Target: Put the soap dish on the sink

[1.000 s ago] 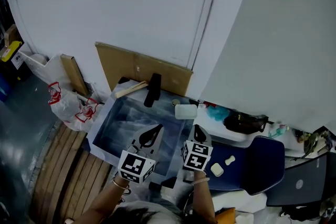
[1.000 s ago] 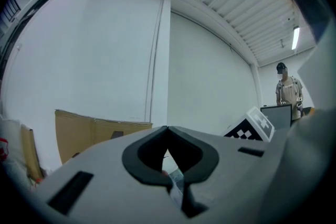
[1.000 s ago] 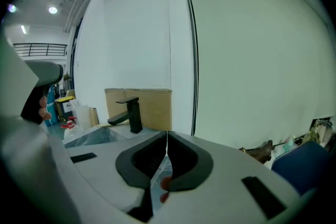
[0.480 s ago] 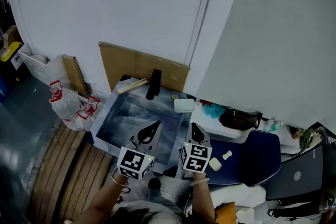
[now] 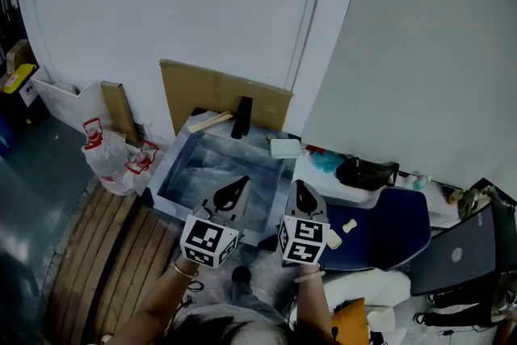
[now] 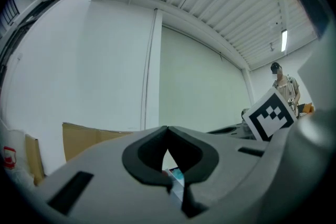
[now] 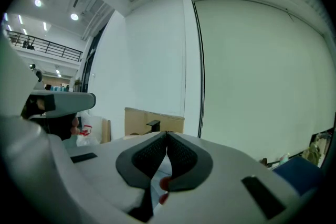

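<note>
The pale, boxy soap dish (image 5: 285,148) rests on the back right corner of the steel sink (image 5: 179,166), to the right of the black faucet (image 5: 241,117). Both grippers hover over the sink's near edge, well short of the dish. My left gripper (image 5: 239,185) is shut with nothing in it, and its jaws meet at the tip in the left gripper view (image 6: 167,131). My right gripper (image 5: 299,187) is likewise shut and empty, its ribbed pads (image 7: 153,153) pressed together. The sink's basin is mostly hidden in both gripper views.
Brown cardboard (image 5: 218,97) leans on the white wall behind the sink. Plastic bags (image 5: 109,161) lie to the left on wooden slats. To the right are a black bag (image 5: 367,172), a teal item (image 5: 325,161), a blue chair (image 5: 392,234) with small pale pieces (image 5: 349,226) and a laptop (image 5: 456,254).
Both grippers have drawn back toward me from over the basin to its near edge. The view has shifted with them. The soap dish has stayed on the sink's corner.
</note>
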Tool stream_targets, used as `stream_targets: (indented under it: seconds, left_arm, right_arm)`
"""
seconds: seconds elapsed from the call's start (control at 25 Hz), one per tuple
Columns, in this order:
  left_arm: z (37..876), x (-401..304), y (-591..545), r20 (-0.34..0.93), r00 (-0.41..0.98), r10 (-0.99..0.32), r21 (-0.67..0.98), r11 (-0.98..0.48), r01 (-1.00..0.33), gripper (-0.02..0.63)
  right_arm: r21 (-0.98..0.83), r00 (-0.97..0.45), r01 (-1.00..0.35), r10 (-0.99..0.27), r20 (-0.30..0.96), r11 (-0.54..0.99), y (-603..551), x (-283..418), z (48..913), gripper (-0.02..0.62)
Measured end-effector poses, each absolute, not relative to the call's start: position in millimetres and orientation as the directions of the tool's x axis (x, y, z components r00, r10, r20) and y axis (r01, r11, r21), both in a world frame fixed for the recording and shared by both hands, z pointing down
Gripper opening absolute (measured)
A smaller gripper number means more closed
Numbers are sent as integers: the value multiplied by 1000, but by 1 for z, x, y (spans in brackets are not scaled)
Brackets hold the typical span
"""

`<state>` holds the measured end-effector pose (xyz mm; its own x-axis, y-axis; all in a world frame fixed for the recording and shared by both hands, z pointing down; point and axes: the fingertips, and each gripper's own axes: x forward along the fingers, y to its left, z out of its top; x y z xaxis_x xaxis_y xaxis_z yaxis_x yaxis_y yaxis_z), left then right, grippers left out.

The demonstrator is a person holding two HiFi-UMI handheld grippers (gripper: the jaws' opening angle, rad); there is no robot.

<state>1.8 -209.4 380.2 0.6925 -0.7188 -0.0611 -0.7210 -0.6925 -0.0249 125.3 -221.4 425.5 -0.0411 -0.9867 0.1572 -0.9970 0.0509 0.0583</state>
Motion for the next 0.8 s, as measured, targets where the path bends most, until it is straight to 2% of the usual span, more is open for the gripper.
stream_targets:
  seconds: [0.8]
  left_arm:
    - [352, -29, -118, -91, 714, -694, -33, -714, -699, 8]
  right_arm:
    - [94, -29, -995, -997, 72, 36, -107, 87, 381, 26]
